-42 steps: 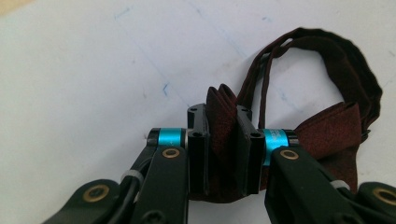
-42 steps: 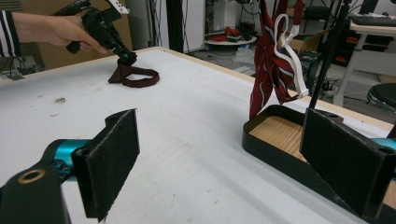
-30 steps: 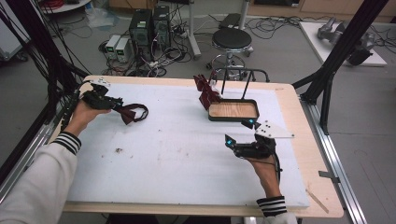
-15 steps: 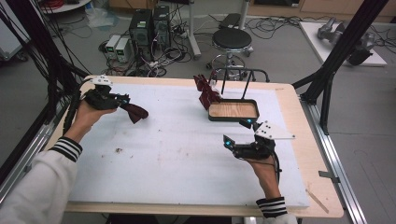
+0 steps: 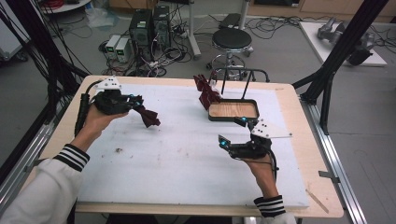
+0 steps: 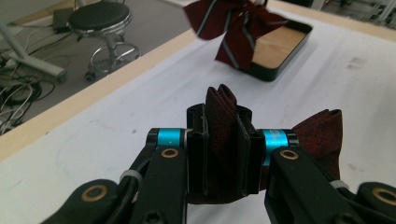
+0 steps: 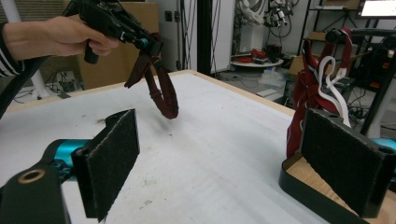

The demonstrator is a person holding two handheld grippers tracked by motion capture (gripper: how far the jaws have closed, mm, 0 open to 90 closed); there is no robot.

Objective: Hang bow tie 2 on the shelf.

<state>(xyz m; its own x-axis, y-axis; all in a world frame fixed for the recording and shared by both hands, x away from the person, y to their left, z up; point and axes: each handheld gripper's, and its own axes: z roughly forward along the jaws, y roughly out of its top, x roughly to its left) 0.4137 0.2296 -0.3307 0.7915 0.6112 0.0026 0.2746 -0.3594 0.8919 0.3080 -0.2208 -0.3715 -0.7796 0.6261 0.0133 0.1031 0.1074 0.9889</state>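
Place: I take this for a robotics lab or research workshop.
Landmark: my work table (image 5: 289, 100), wood-edged with a white mat, inside a frame of black struts (image 5: 343, 46).
Behind the table, left: computer towers (image 5: 149, 25) and small boxes on the floor in a tangle of cables (image 5: 163, 53).
Behind the table, centre: a round black stool (image 5: 232, 39) on castors.
Beyond the table, right: a grey machine part on a white board (image 5: 327, 44).
Far side, in the right gripper view: shelves, a lit monitor (image 7: 378, 8), cardboard boxes (image 7: 116, 56).
Floor: bare grey.
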